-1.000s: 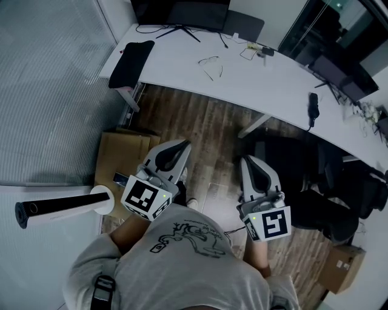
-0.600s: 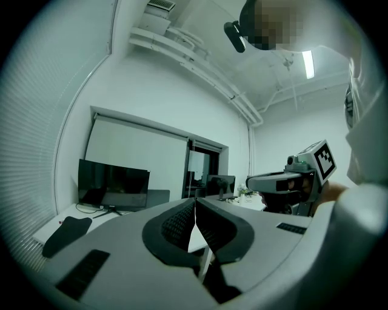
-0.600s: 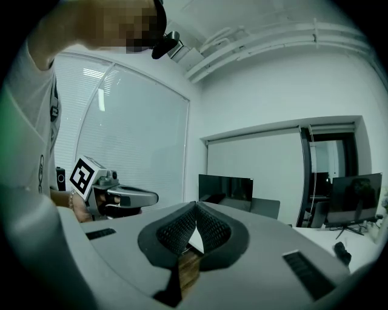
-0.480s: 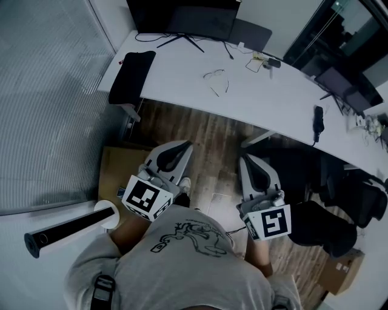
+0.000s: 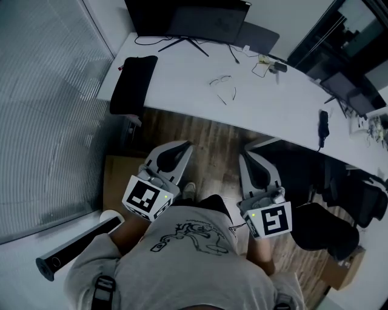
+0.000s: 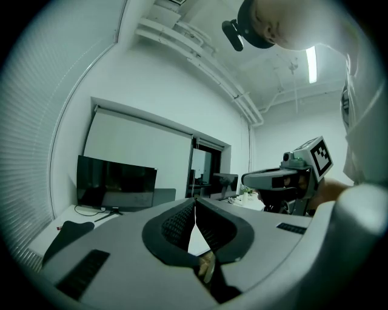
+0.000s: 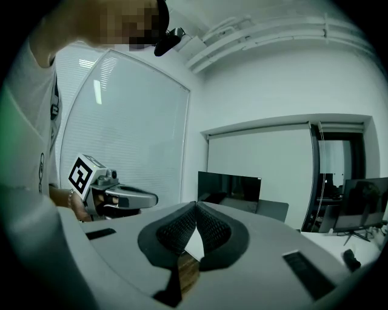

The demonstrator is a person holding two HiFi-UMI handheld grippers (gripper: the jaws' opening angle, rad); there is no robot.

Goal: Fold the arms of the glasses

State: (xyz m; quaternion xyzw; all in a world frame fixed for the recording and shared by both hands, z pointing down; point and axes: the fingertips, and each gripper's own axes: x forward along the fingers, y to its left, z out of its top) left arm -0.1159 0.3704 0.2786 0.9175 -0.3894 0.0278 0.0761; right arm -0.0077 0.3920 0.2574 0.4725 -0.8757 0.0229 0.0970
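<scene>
While the left claw [image 5: 183, 146] and right claw [image 5: 245, 158] hang pinched together and empty over open floor [image 5: 212, 136] at lower centre, the glasses [image 5: 223, 87] lie at upper centre, well back from the near edge of the white desk [image 5: 176, 82].

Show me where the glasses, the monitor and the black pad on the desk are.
glasses [image 5: 222, 81], head view, on the lens frame.
monitor [image 5: 182, 15], head view, middle of the dark screen.
black pad [image 5: 130, 85], head view, its middle.
</scene>
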